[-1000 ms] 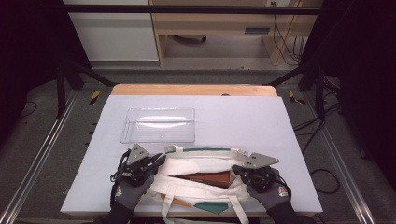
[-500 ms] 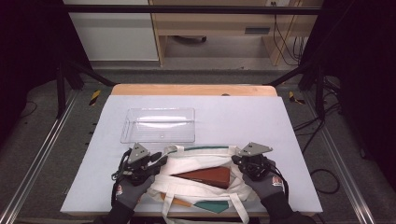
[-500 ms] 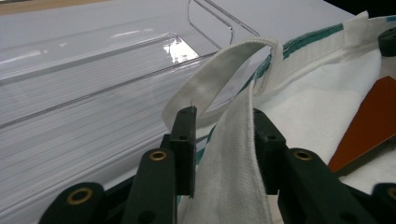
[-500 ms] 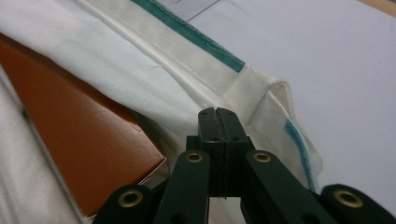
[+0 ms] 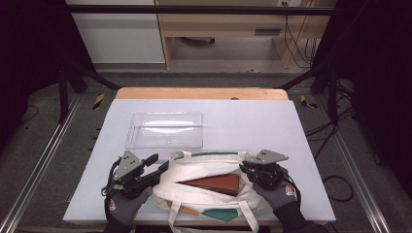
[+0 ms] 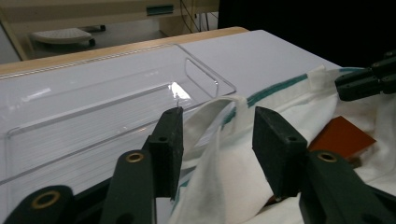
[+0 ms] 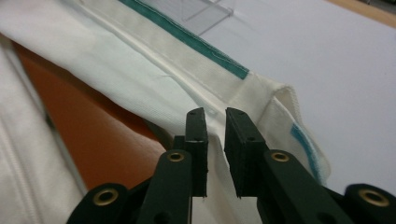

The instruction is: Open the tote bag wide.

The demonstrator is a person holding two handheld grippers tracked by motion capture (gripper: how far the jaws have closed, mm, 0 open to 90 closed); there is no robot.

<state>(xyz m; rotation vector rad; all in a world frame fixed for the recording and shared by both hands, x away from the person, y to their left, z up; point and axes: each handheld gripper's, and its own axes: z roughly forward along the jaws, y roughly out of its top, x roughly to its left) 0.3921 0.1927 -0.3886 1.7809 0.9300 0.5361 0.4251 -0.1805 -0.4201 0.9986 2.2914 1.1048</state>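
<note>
A white cloth tote bag [image 5: 204, 170] with green trim lies at the table's near edge, mouth agape, with a flat brown object [image 5: 214, 183] inside. My left gripper [image 5: 163, 167] is at the bag's left rim. In the left gripper view its jaws [image 6: 217, 135] have just been opening and stand wide, with a fold of the bag's cloth [image 6: 219, 163] and its handle loop loose between them. My right gripper [image 5: 244, 167] is at the bag's right rim; its jaws [image 7: 217, 140] have just opened to a narrow gap, with the bag's hem [image 7: 261, 93] in and behind it, unpressed.
A clear plastic tray [image 5: 165, 130] stands empty on the white tabletop [image 5: 252, 121] just beyond the bag. The table's wooden far edge [image 5: 201, 93] is behind it. Metal frame rails [image 5: 43, 160] and floor cables flank the table.
The left jaws have spread apart and let go of the bag's cloth. The right gripper has shifted slightly away from the person. The bag's mouth gapes wider, showing more of the brown object.
</note>
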